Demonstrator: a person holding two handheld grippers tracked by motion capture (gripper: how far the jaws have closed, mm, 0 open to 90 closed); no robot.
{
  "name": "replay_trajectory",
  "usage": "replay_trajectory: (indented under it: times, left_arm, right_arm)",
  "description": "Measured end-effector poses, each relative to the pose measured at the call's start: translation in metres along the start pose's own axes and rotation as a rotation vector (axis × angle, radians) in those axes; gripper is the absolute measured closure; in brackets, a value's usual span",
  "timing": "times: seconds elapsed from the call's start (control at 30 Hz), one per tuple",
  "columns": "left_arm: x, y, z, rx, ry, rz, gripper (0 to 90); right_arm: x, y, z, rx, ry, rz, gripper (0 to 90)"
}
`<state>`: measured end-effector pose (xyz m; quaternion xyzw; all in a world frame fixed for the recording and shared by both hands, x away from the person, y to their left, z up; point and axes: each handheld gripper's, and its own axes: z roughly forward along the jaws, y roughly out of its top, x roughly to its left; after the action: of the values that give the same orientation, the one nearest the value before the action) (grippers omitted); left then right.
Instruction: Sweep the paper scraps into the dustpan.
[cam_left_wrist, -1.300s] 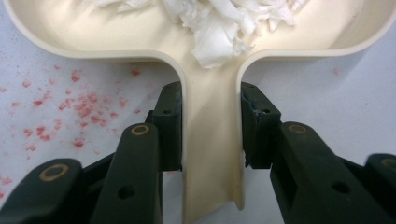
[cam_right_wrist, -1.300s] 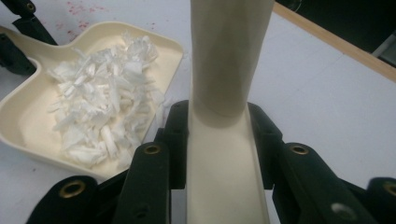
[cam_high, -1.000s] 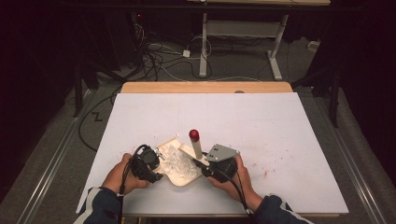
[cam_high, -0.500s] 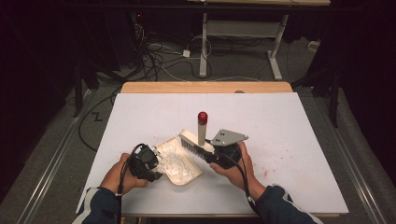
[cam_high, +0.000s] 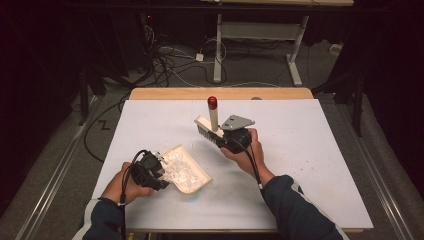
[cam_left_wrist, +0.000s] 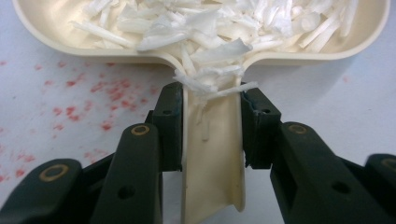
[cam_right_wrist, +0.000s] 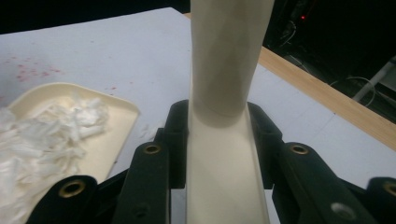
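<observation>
A cream dustpan (cam_high: 192, 179) heaped with white paper shreds (cam_high: 176, 167) lies on the white table near its front left. My left gripper (cam_high: 159, 171) is shut on the pan's handle (cam_left_wrist: 212, 144), pads pressing both sides, and shreds (cam_left_wrist: 205, 32) spill into the handle's channel. My right gripper (cam_high: 225, 136) is shut on a hand brush (cam_high: 206, 129) with a cream handle, dark bristles and a red cap (cam_high: 212, 102). It holds the brush off the table, behind and to the right of the pan. In the right gripper view the handle (cam_right_wrist: 224, 70) rises between the jaws, with the pan (cam_right_wrist: 109, 144) at lower left.
Faint red specks (cam_left_wrist: 70, 100) stain the white sheet (cam_high: 310, 150) around the pan and at the right. A few loose shreds (cam_high: 190, 145) lie just beyond the pan. A wooden strip (cam_high: 220, 93) edges the far side; cables and desk legs (cam_high: 218, 45) stand on the floor behind.
My right gripper has carried the brush up and away from the dustpan, toward the far side of the table. The left gripper and the dustpan have stayed put.
</observation>
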<state>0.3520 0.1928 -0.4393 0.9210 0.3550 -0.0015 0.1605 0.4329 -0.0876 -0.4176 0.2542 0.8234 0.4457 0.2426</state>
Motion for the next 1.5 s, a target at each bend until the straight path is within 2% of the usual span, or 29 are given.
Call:
replay_trajectory:
  times: [0.13,0.2,0.27,0.33,0.43,0.6,0.63,0.7,0.73,0.8,0.9,1.0,1.1,1.17,1.23,1.33,1.43,1.5]
  left_arm:
    - [0.005,-0.002,0.000,-0.007,0.000,-0.013,62.8]
    - [0.008,-0.002,0.000,-0.008,-0.002,-0.018,62.9]
    - [0.009,-0.002,0.001,-0.006,-0.003,-0.019,62.9]
    - [0.011,-0.001,0.001,-0.004,-0.004,-0.023,62.8]
    - [0.013,-0.001,0.002,-0.008,-0.006,-0.032,62.8]
    - [0.014,-0.001,0.001,-0.010,-0.006,-0.035,62.8]
    - [0.013,-0.001,0.001,-0.010,-0.005,-0.035,62.8]
    - [0.013,-0.001,0.002,-0.003,-0.001,-0.035,62.8]
    - [0.013,-0.001,0.002,-0.004,0.000,-0.035,62.8]
    - [0.013,-0.001,0.002,-0.004,0.002,-0.035,62.8]
    - [0.012,0.000,0.003,-0.001,0.006,-0.031,62.8]
    - [0.011,0.000,0.004,0.008,0.006,-0.029,62.8]
    - [0.010,0.001,0.005,0.013,0.011,-0.023,62.7]
    - [0.010,0.001,0.005,0.012,0.010,-0.025,62.8]
    - [0.009,0.001,0.006,0.012,0.010,-0.025,62.7]
    - [0.009,0.001,0.007,0.015,0.014,-0.024,62.7]
    - [0.008,0.001,0.005,0.023,0.012,-0.018,62.8]
    - [0.006,0.001,0.005,0.030,0.005,-0.022,62.8]
  right_arm:
    - [-0.002,0.003,0.018,0.027,-0.021,-0.018,67.7]
    - [-0.001,0.002,0.025,0.039,-0.056,-0.047,67.6]
    - [-0.001,-0.001,0.031,0.052,-0.058,-0.040,67.6]
    - [0.001,-0.004,0.037,0.063,-0.068,-0.057,67.7]
    - [0.007,-0.003,0.041,0.050,-0.035,-0.043,67.7]
    - [0.025,-0.005,0.037,0.033,0.082,-0.060,67.6]
    - [0.029,-0.005,0.034,0.022,0.113,-0.064,67.6]
    - [0.035,-0.004,0.027,0.005,0.206,-0.058,67.7]
    - [0.039,-0.003,0.025,0.006,0.238,-0.074,67.7]
    - [0.048,-0.002,0.019,0.013,0.260,-0.120,67.6]
    - [0.054,0.001,0.007,-0.025,0.320,-0.127,67.6]
    - [0.053,0.006,-0.006,-0.066,0.311,-0.125,67.6]
    - [0.048,0.008,-0.012,-0.077,0.277,-0.106,67.7]
    - [0.043,0.007,-0.013,-0.059,0.218,-0.093,67.6]
    - [0.036,0.002,-0.014,-0.043,0.183,-0.052,67.6]
    - [0.030,-0.007,-0.015,0.004,0.091,-0.049,67.6]
    - [0.024,-0.016,-0.012,0.064,0.056,-0.024,67.7]
    - [0.025,-0.020,-0.012,0.083,0.064,-0.021,67.6]
